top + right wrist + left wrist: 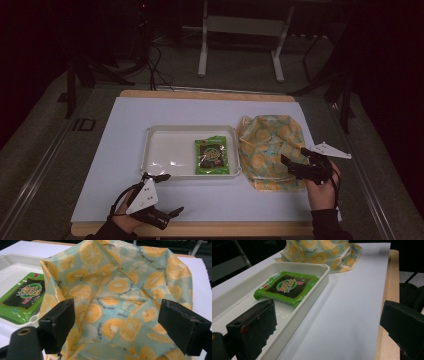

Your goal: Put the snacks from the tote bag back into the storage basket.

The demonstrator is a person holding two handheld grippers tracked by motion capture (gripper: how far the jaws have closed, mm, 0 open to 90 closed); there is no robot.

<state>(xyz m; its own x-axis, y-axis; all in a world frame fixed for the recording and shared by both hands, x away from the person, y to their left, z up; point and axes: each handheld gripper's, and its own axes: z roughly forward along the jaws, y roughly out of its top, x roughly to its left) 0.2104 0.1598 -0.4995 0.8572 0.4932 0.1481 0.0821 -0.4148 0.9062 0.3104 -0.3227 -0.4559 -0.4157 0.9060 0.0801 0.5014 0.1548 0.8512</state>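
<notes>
High view: I see the desk (125, 210) covered by a white sheet (125, 135), wood edge showing at the near and far sides. White tray (152, 150) sits at frame centre. Green snack packet (211, 156) lies flat in the tray's right part, close to its right wall. Orange-print cloth bag (267, 142) lies crumpled just right of the tray, touching or nearly touching its right rim; I can't tell which.

Left tool (170, 194) is at lower left of the frame, near the tray's lower-left corner, jaws spread wide, holding nothing. Grey plate (143, 196) on top of it is visible. Hand (122, 220) comes in from the bottom edge.

Right tool (296, 157) is at right of centre, over the lower right part of the bag, also released, jaws apart. Right hand (320, 192) behind it, dark sleeve (330, 225) at the bottom edge.

Left gripper view: jaws wide apart; left jaw is in front of the tray (322, 275), right jaw over the wood edge. Packet (287, 287) in the tray at upper left, bag (319, 252) beyond it at the top.

Right gripper view: jaws open on either side of the bag's (120, 290) folds, nothing pinched between them. I can't tell whether the jaw tips touch the cloth. Packet (22, 298) and tray (10, 262) at left of frame.
</notes>
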